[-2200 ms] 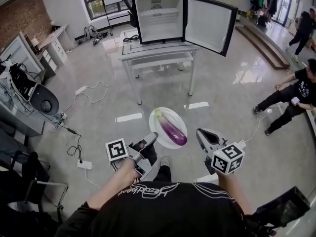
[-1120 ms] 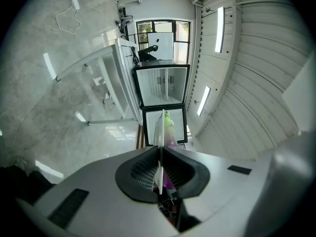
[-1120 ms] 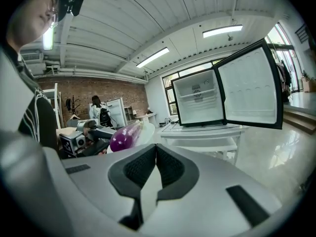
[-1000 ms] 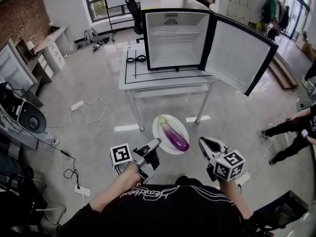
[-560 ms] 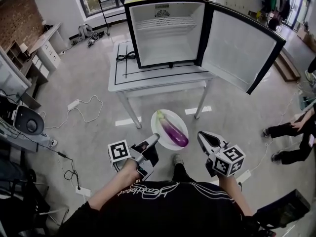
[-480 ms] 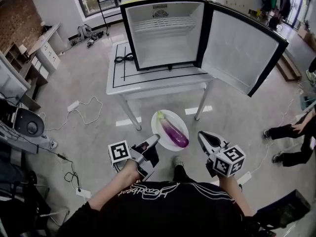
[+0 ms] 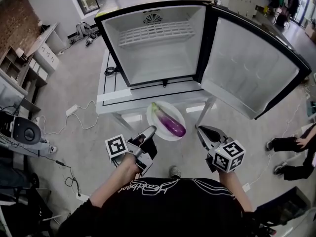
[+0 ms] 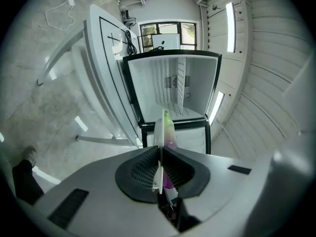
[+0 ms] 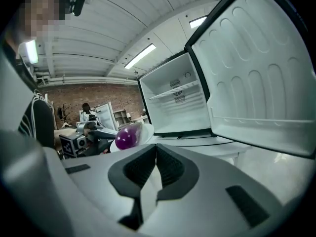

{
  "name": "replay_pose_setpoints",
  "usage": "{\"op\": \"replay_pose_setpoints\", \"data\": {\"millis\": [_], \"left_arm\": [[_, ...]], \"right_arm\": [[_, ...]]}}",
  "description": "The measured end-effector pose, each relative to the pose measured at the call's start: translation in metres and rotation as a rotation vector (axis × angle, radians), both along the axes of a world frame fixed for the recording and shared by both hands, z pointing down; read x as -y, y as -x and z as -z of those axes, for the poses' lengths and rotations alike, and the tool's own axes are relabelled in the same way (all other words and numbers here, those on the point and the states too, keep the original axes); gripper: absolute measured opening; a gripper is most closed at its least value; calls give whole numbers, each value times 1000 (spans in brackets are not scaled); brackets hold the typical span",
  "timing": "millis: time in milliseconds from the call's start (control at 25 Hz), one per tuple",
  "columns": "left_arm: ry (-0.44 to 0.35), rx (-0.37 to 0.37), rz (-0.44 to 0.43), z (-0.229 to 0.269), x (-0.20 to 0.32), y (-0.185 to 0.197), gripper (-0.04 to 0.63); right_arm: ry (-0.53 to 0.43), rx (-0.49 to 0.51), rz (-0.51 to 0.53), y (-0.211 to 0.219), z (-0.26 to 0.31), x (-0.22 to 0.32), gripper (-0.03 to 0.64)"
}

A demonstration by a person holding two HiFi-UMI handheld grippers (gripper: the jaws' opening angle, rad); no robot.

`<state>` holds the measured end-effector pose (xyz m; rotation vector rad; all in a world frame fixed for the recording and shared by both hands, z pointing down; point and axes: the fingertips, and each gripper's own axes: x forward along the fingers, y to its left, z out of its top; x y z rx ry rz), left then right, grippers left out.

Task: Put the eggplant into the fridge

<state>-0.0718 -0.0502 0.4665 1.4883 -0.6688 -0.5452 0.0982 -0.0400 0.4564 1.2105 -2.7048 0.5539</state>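
Observation:
A purple eggplant [image 7: 169, 121] with a green stem lies on a white plate [image 7: 174, 109]. My left gripper [image 7: 150, 130] is shut on the plate's near left rim and holds it level, just in front of the white table [image 7: 111, 101]. In the left gripper view the plate [image 8: 159, 132] shows edge-on between the pads, with the eggplant [image 8: 170, 135] to its right. My right gripper [image 7: 201, 130] is beside the plate on the right, shut and empty. The fridge [image 7: 158, 48] stands on the table with its door [image 7: 247, 73] swung wide to the right. The right gripper view shows the eggplant [image 9: 124, 137] at its left.
The fridge has one wire shelf [image 7: 153, 33] and a bare white floor below it. A black cable [image 7: 109, 71] lies on the table's left part. Cables and a power strip [image 7: 71, 110] trail over the floor at left. A person [image 7: 291, 144] stands at the far right.
The fridge and table have grown much nearer and larger in the head view. Both grippers have travelled toward them with the plate and eggplant, the grip unchanged.

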Motion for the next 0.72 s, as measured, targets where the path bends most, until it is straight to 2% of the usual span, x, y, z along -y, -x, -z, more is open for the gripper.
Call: {"op": "replay_pose_setpoints", "data": {"millis": [240, 560, 720], "left_arm": [[-32, 3, 65, 12, 54, 1, 25], [-38, -23, 110, 15, 79, 11, 25], [-22, -12, 126, 8, 93, 18, 25]], "right_arm": [[-21, -3, 40, -5, 7, 58, 8], [-18, -12, 88, 9, 1, 89, 8], [-11, -21, 92, 13, -3, 101, 8]]}}
